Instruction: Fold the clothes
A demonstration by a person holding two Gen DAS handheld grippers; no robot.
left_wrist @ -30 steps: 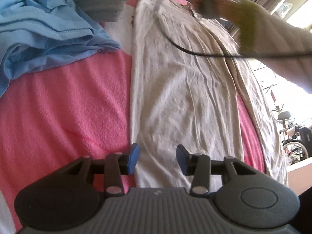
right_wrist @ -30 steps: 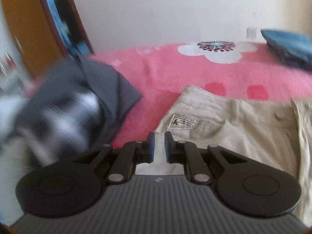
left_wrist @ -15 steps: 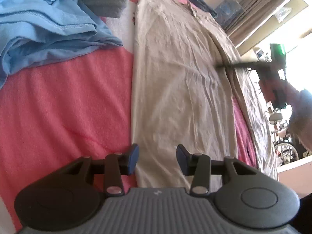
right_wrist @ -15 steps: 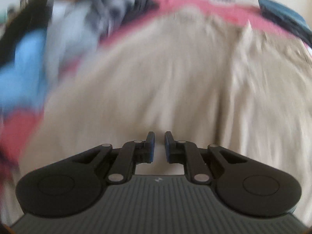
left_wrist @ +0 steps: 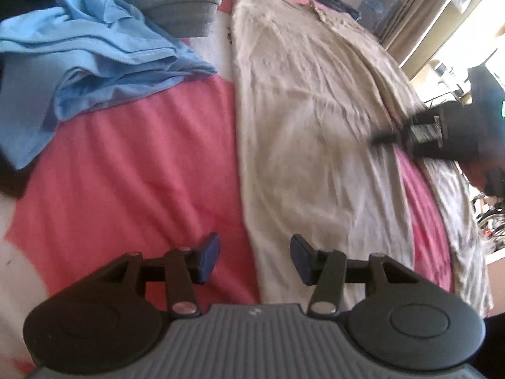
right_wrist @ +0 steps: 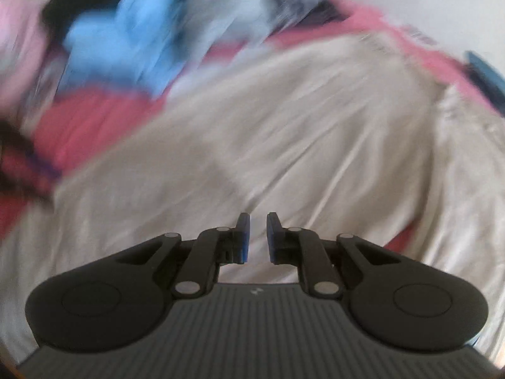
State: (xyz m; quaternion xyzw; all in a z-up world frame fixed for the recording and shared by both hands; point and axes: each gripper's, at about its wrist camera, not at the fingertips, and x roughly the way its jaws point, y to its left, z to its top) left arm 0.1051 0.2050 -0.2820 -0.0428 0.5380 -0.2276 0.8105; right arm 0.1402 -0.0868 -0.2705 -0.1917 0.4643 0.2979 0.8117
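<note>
Both grippers hover over beige trousers point(left_wrist: 300, 110) lying lengthwise away; left gripper point(left_wrist: 254, 260) fingers opening astride the near hem's edge, right gripper point(right_wrist: 255, 240) nearly closed, both empty.

Left gripper point(left_wrist: 255, 259) fingers opening, empty; right gripper point(right_wrist: 258, 237) nearly closed

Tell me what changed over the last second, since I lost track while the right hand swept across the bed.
The right claw swung from the trousers' waistband end down along the beige trousers, jaws close together and holding nothing. The left claw is opening its jaws over the hem edge, nothing gripped. The trousers, blue shirt and grey garment lie as before on the pink blanket.
</note>
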